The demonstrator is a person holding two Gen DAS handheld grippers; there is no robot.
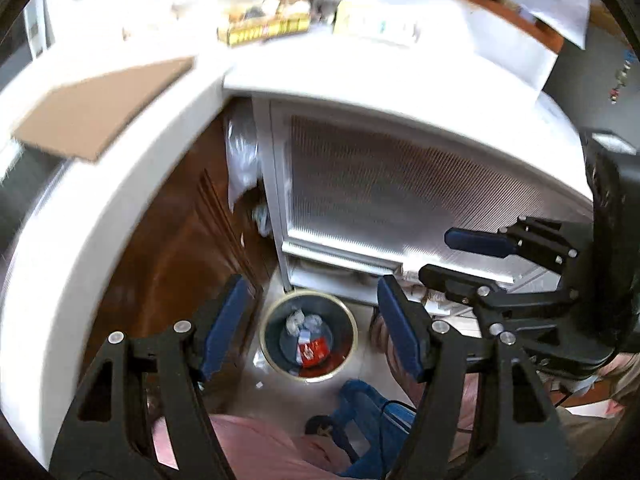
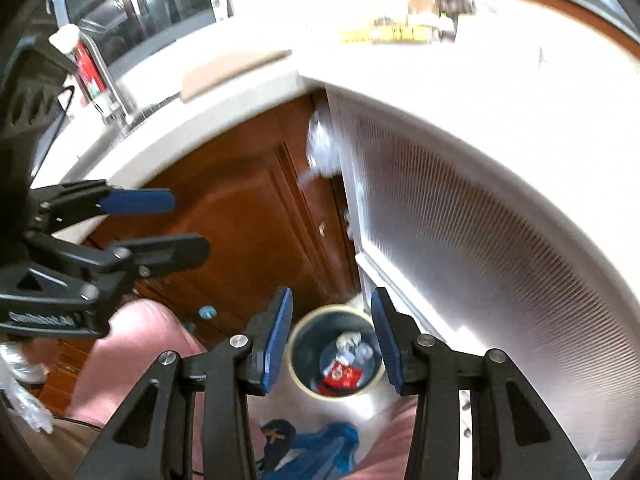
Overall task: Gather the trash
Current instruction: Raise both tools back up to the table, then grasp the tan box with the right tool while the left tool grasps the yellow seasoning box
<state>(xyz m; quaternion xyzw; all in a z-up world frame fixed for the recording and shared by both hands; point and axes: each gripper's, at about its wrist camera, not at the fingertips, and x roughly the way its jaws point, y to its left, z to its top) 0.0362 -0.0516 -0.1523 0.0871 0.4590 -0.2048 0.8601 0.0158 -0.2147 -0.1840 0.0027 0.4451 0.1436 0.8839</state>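
A round grey trash bin (image 1: 347, 312) with a cream rim stands on the floor below both grippers; it also shows in the right wrist view (image 2: 304, 332). Inside lie a red wrapper (image 1: 313, 351) and crumpled white and clear trash (image 1: 298, 320), also visible in the right wrist view (image 2: 340, 374). My left gripper (image 1: 310, 326) is open and empty, high above the bin. My right gripper (image 2: 332, 340) is open and empty, also above the bin. Each gripper appears in the other's view: the right (image 1: 444, 256) and the left (image 2: 188, 228).
A white countertop (image 1: 100, 208) curves around, with a cardboard sheet (image 1: 100, 104) and boxes (image 1: 264, 32) on it. A brown wooden cabinet (image 2: 248, 216) and a white ribbed panel door (image 1: 400, 192) flank the bin. Pink-clothed legs (image 1: 256, 448) and blue slippers (image 2: 316, 448) are below.
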